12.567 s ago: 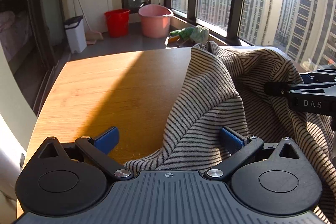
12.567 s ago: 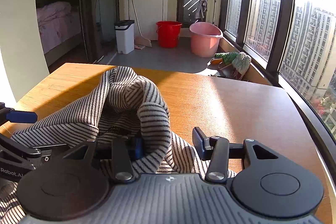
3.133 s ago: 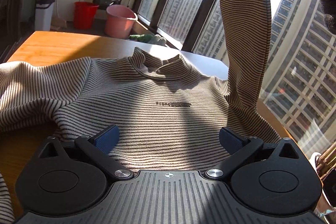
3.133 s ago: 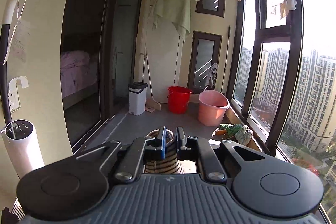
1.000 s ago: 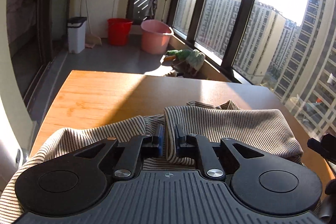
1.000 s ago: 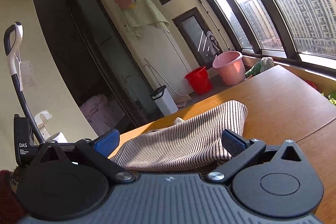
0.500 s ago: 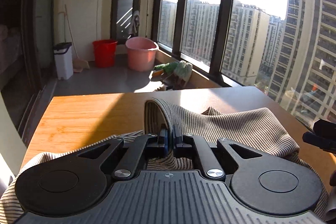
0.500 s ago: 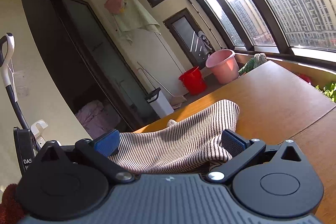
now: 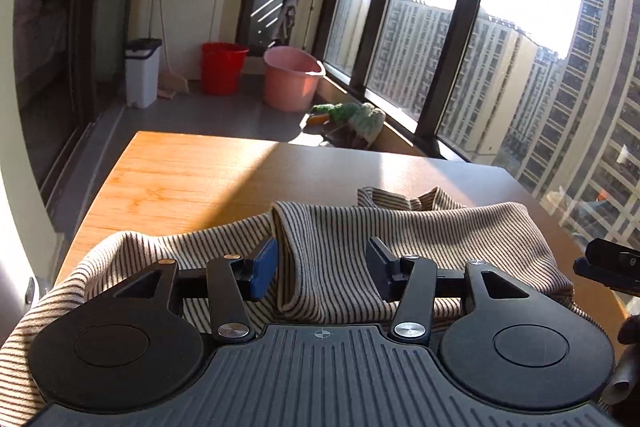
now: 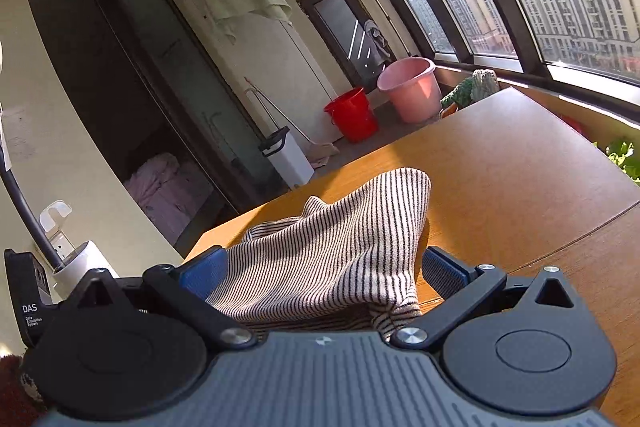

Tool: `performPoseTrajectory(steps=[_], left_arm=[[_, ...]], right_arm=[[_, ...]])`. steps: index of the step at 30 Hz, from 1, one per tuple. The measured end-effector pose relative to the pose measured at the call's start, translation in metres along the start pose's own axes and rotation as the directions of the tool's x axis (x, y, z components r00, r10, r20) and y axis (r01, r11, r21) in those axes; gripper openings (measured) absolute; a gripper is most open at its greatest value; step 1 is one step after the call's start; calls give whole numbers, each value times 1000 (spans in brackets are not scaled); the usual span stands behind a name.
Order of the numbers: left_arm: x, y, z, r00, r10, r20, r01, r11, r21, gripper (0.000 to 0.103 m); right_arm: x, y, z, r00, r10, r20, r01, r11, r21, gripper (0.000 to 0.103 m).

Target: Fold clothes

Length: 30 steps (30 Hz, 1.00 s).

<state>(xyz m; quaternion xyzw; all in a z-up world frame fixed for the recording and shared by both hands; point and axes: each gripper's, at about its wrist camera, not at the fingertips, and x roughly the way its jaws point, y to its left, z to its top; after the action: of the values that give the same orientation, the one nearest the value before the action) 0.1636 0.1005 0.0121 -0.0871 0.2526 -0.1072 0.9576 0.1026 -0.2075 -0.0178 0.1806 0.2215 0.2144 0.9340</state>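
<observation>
Left wrist view first: your left gripper (image 9: 322, 263) sits low in the middle of the frame with its jaws parted about halfway; they have just been opening, and a folded band of the striped sweater (image 9: 420, 231) lies between them without either pad pressing on it, so you hold nothing here. The sweater is spread across the lower half of the picture on the wooden table (image 9: 188, 183), one part trailing to the lower left corner and the collar bunched just above centre right. At the right edge you can see part of your right gripper (image 9: 608, 267), close to the cloth. Right wrist view next: your right gripper (image 10: 320, 271) has its jaws wide, and the striped sweater (image 10: 332, 247) rises in a soft hump between them, running up toward the middle of the frame; the pads stand clear of the fabric, so nothing is gripped. The table (image 10: 520, 167) fills the right side, bare beyond the cloth. By my reading, you have just laid a sleeve across the body and let it go, so one sleeve fold looks finished. Next you will probably need to find a fresh edge, likely the loose part at the lower left, pinch it cleanly through one layer, and carry it over without dragging the fold you just made.
</observation>
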Motion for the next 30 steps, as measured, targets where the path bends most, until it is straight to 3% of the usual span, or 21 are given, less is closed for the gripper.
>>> performPoseTrajectory(steps=[1, 2, 3, 5, 7, 8, 12, 14, 17, 22, 25, 28, 30], left_arm=[[-3, -5, 3, 999, -35, 14, 35, 999, 8, 69], [-4, -9, 4, 998, -67, 20, 67, 998, 9, 80], [0, -13, 3, 995, -100, 14, 100, 995, 4, 85], [15, -16, -4, 992, -125, -29, 125, 992, -10, 87], [34, -10, -18, 991, -86, -100, 83, 996, -33, 87], [42, -5, -25, 988, -67, -137, 60, 997, -54, 86], [43, 2, -33, 987, -99, -123, 92, 994, -64, 90], [45, -1, -33, 985, -107, -138, 101, 994, -50, 98], [47, -8, -33, 975, -129, -179, 130, 992, -7, 103], [8, -1, -27, 976, -147, -159, 147, 989, -18, 102], [-47, 2, -28, 997, -1, -76, 12, 989, 145, 102], [-94, 6, -42, 986, 165, -27, -149, 940, 308, 101], [-113, 7, -57, 974, 220, -49, -186, 909, 372, 101]], right_arm=[[2, 15, 5, 1000, 10, 11, -9, 996, -88, 103], [6, 26, 8, 1000, 29, 10, -28, 991, -128, 103], [13, 32, 10, 999, 48, -7, -48, 990, -134, 103], [38, 36, 9, 994, 49, -101, -57, 996, -72, 103], [69, 30, 0, 973, -22, -229, 19, 1000, -12, 103], [72, 31, -3, 971, -38, -236, 33, 999, -28, 103], [74, 36, -9, 972, -61, -228, 45, 996, -74, 103], [73, 34, -9, 974, -47, -224, 34, 998, -61, 103], [69, 22, -6, 979, 16, -202, -16, 1000, 3, 103], [70, 18, -4, 980, 34, -195, -30, 999, 21, 103], [71, 23, -5, 979, 20, -203, -22, 1000, -9, 103], [72, 26, -5, 974, 6, -225, -17, 999, -47, 103], [74, 30, -4, 970, -13, -243, -8, 996, -86, 103]])
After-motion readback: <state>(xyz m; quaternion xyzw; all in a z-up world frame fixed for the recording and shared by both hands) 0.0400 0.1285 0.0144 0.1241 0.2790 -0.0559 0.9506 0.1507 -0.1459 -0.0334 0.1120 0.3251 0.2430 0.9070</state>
